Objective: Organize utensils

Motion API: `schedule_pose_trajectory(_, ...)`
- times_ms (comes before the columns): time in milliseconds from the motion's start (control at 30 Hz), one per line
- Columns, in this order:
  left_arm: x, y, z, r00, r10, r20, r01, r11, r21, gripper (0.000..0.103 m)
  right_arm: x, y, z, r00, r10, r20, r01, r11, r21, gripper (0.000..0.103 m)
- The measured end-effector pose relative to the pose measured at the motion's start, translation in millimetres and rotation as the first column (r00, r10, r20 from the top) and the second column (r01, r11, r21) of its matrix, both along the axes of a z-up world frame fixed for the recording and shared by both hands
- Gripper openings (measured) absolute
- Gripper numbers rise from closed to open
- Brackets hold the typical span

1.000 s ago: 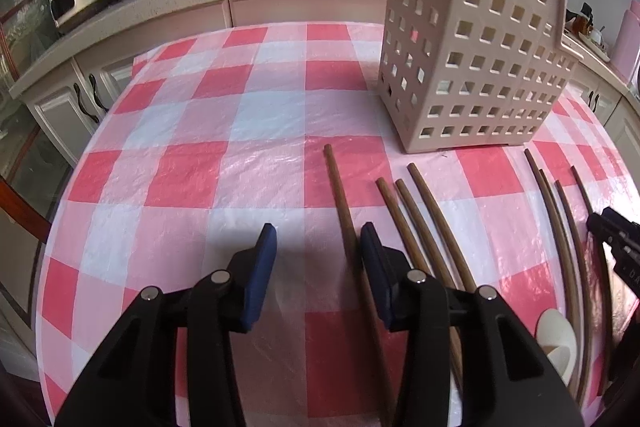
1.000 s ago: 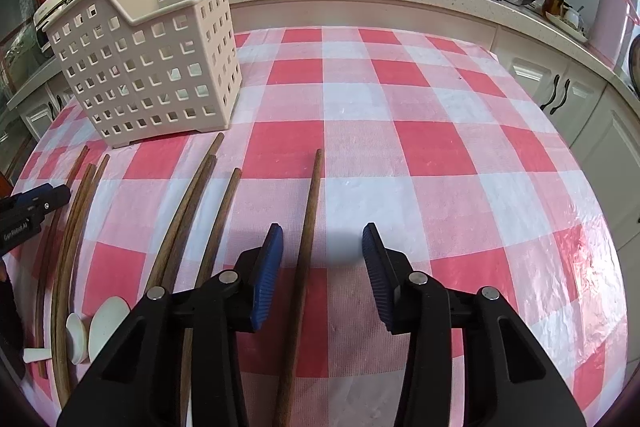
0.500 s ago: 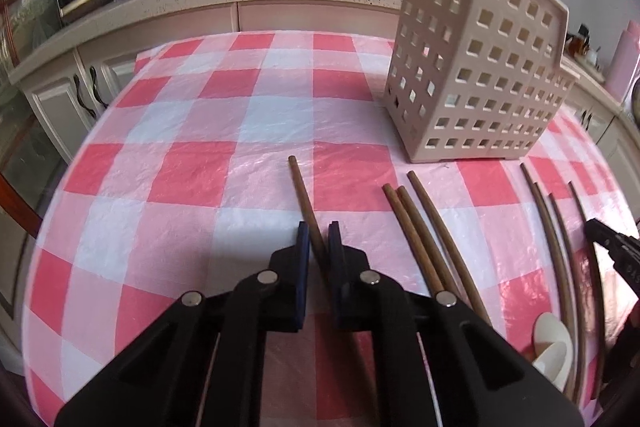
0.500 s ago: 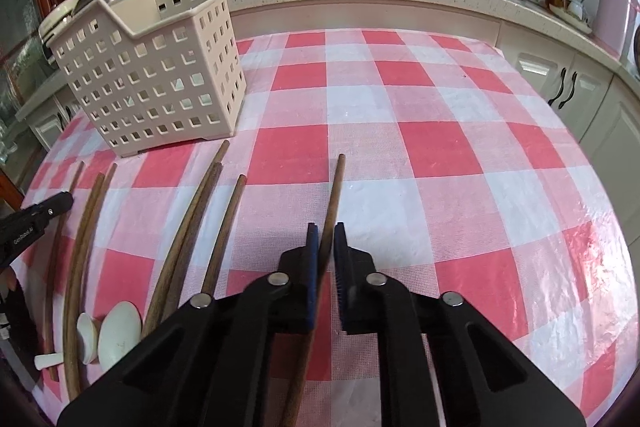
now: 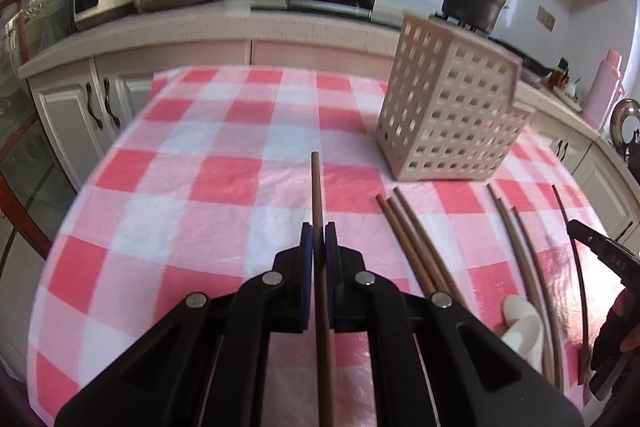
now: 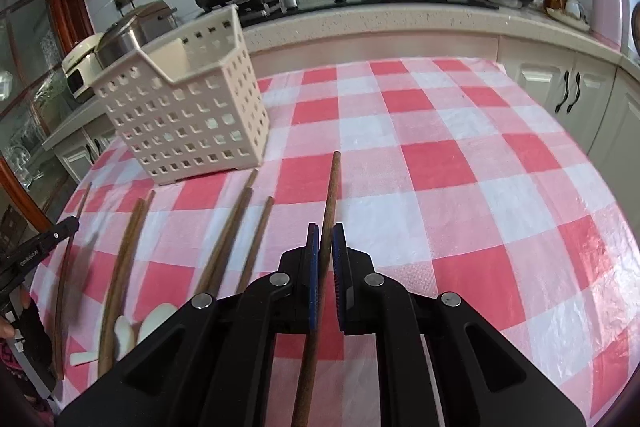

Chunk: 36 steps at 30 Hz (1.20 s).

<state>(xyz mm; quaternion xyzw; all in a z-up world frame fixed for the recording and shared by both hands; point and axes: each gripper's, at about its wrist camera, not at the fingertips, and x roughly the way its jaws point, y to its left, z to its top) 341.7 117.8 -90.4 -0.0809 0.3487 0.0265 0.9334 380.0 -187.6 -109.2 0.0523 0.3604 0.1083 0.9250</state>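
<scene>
A: Checked surface (image 5: 224, 183), kitchen behind. What changed?

B: Left gripper (image 5: 319, 239) and right gripper (image 6: 326, 243) jaws just clamped one chopstick (image 5: 316, 187) each; both lifted. Basket (image 5: 452, 115) ahead awaits.

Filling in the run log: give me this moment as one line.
left gripper: shut on brown wooden chopstick | right gripper: shut on another chopstick | beige perforated plastic basket: upright
</scene>
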Motion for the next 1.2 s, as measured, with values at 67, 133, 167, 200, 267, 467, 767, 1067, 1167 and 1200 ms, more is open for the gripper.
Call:
schedule_pose_trajectory(67, -9, -1, 11, 0.999, 0.0, 0.032, -0.001, 1.0, 0.013, 0.006, -6, 1, 8, 1.0, 0.01, 0.025, -0.01, 1.0, 0.0, 0.01)
schedule_pose_trajectory(133, -19, -2, 23, 0.997, -0.004, 0.077, 0.002, 1.0, 0.021, 0.006, -13, 3, 19, 0.998, 0.02, 0.053, -0.02, 1.0, -0.002, 0.009)
schedule_pose_trajectory(167, -23, -2, 28, 0.996, -0.005, 0.092, 0.003, 1.0, 0.023, 0.006, -17, 4, 26, 0.997, 0.028, 0.071, -0.028, 1.0, -0.003, 0.009)
schedule_pose_trajectory(200, -28, -4, 33, 0.994, -0.007, 0.108, 0.004, 1.0, 0.025, 0.006, -20, 6, 30, 0.996, 0.034, 0.082, -0.034, 0.999, -0.004, 0.009)
schedule_pose_trajectory(267, -37, -6, 45, 0.989, -0.013, 0.148, 0.008, 0.999, 0.034, 0.006, -29, 10, 43, 0.992, 0.049, 0.115, -0.049, 0.999, -0.006, 0.009)
schedule_pose_trajectory(467, -53, -16, 59, 0.982, -0.025, 0.185, 0.012, 0.997, 0.07, 0.006, -40, 17, 60, 0.991, 0.069, 0.118, -0.065, 0.997, -0.039, 0.01)
schedule_pose_trajectory(767, -62, -20, 62, 0.977, -0.031, 0.21, 0.02, 0.998, 0.054, 0.006, -10, 11, 6, 0.999, 0.028, -0.035, -0.031, 0.996, -0.086, 0.05)
schedule_pose_trajectory(1067, -63, -27, 62, 0.973, -0.045, 0.225, 0.03, 0.997, 0.073, 0.006, 21, 22, -25, 0.993, 0.0, -0.121, -0.02, 0.987, -0.16, 0.025)
schedule_pose_trajectory(1167, -62, -26, 62, 0.972, -0.04, 0.231, 0.026, 0.998, 0.063, 0.006, 22, 23, -25, 0.994, -0.011, -0.113, -0.01, 0.982, -0.187, 0.008)
schedule_pose_trajectory(1200, -62, -25, 62, 0.972, -0.039, 0.233, 0.025, 0.998, 0.06, 0.006, 21, 21, -25, 0.994, -0.013, -0.111, -0.006, 0.985, -0.173, 0.008)
